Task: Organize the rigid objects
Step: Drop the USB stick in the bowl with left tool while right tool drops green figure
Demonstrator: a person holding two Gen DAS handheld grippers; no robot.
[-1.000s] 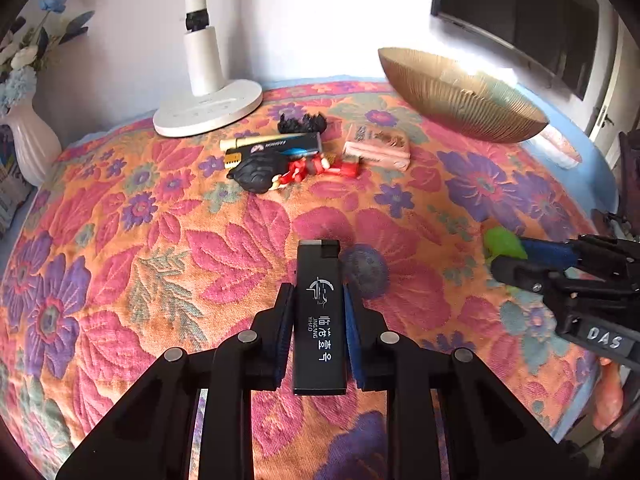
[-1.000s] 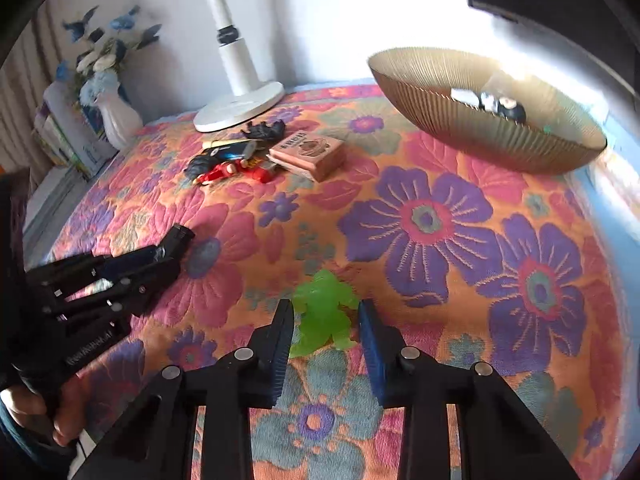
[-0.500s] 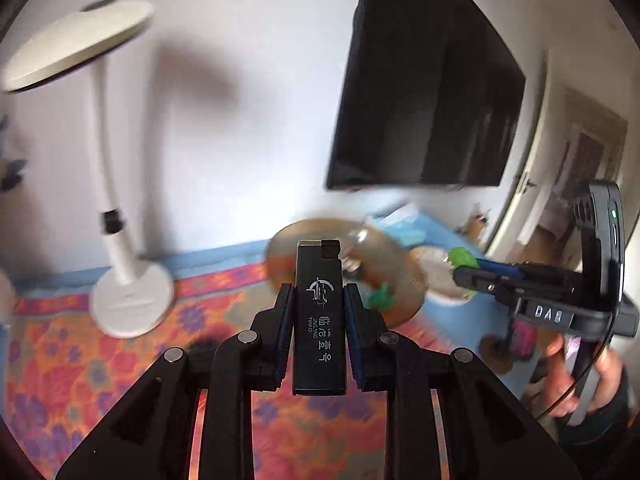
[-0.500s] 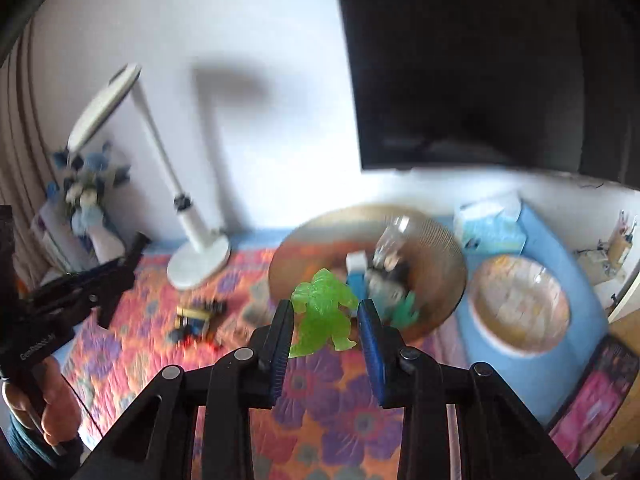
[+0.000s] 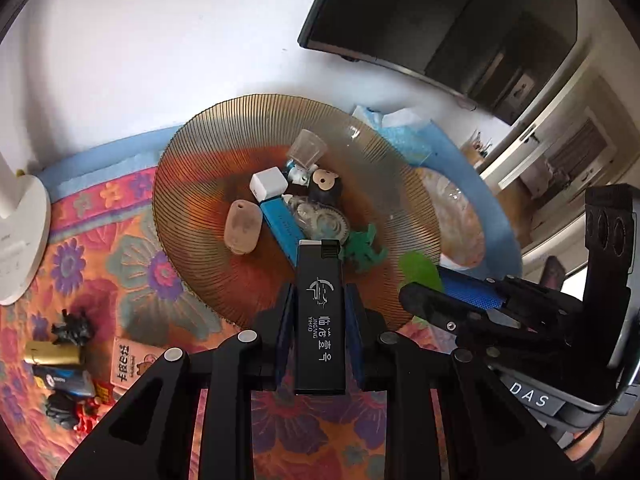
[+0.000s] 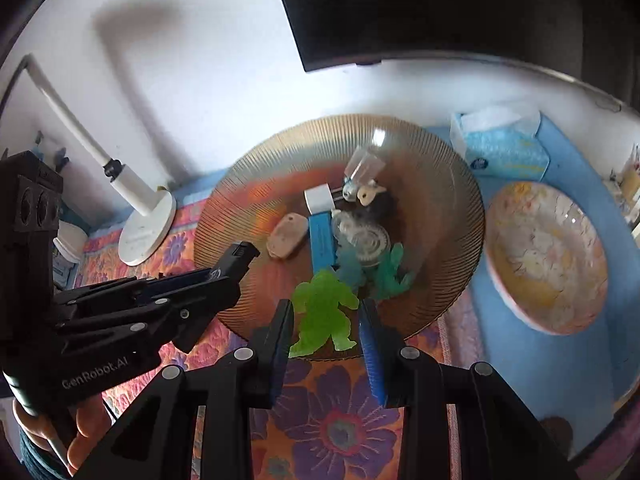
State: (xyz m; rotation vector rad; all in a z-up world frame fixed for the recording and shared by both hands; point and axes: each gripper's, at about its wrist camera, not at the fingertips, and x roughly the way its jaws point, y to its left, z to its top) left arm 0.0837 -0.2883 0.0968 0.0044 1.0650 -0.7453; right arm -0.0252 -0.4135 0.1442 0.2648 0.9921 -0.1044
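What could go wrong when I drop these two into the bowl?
The bowl is already crowded at its centre, so the black lighter or green figure may knock the clear cup. The left gripper and right gripper are close together and could bump.

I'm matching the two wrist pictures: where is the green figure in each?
Left wrist: green figure at right of centre, at the right gripper's tip.
Right wrist: low centre, between the near fingers.
Shared landmark: gold ribbed bowl.
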